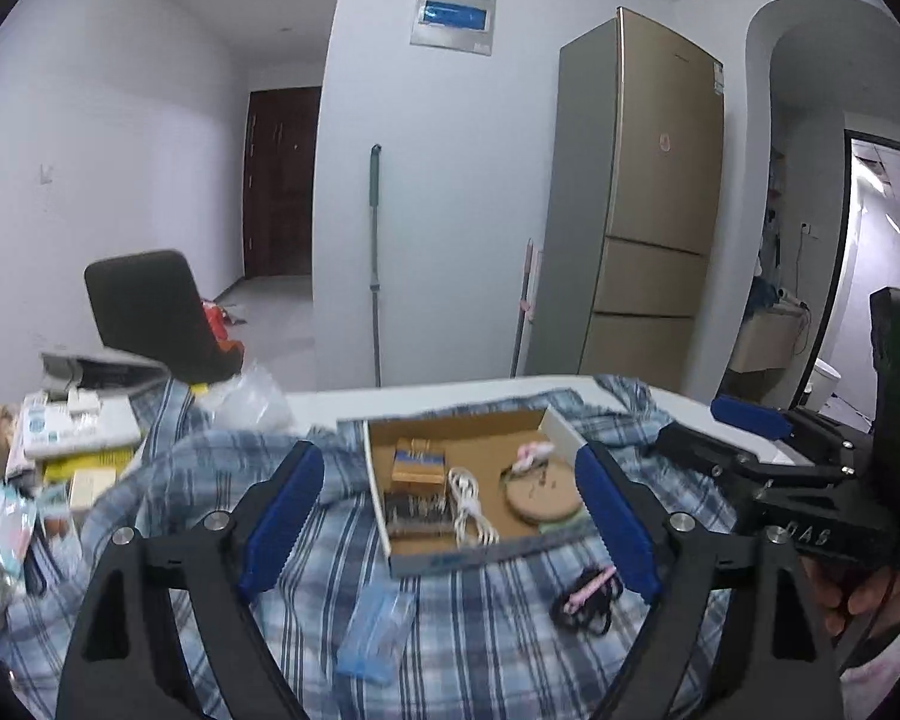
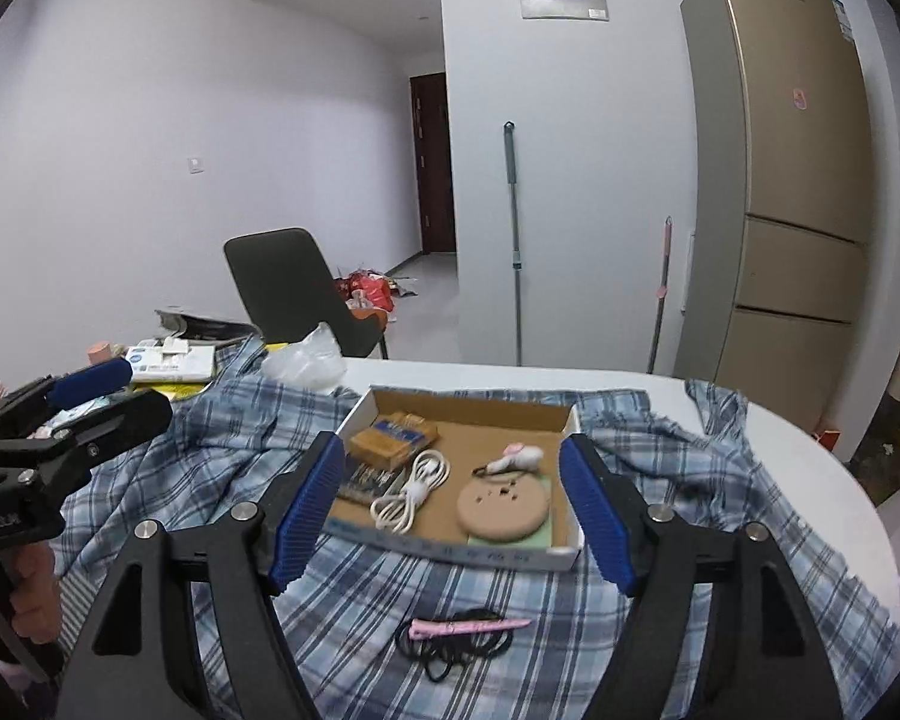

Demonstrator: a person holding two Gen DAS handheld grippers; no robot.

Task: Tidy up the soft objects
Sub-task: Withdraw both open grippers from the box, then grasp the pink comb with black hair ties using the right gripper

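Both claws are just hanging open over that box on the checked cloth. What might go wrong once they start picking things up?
The cardboard box sits on rumpled plaid cloth, so tugging the cloth would likely tip or slide it. The black hair ties lie tangled under a pink clip; the right gripper may lift both. The clear packet looks slippery for the left gripper.

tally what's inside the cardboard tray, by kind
Inside the cardboard tray:
Boxes: 1, orange and blue box
Cables: 1, coiled white cable
Discs: 1, round tan disc
Pads: 1, green pad under the disc
Pink-and-white small items: 1
Dark flat items: 1, kind unclear
Total: 6
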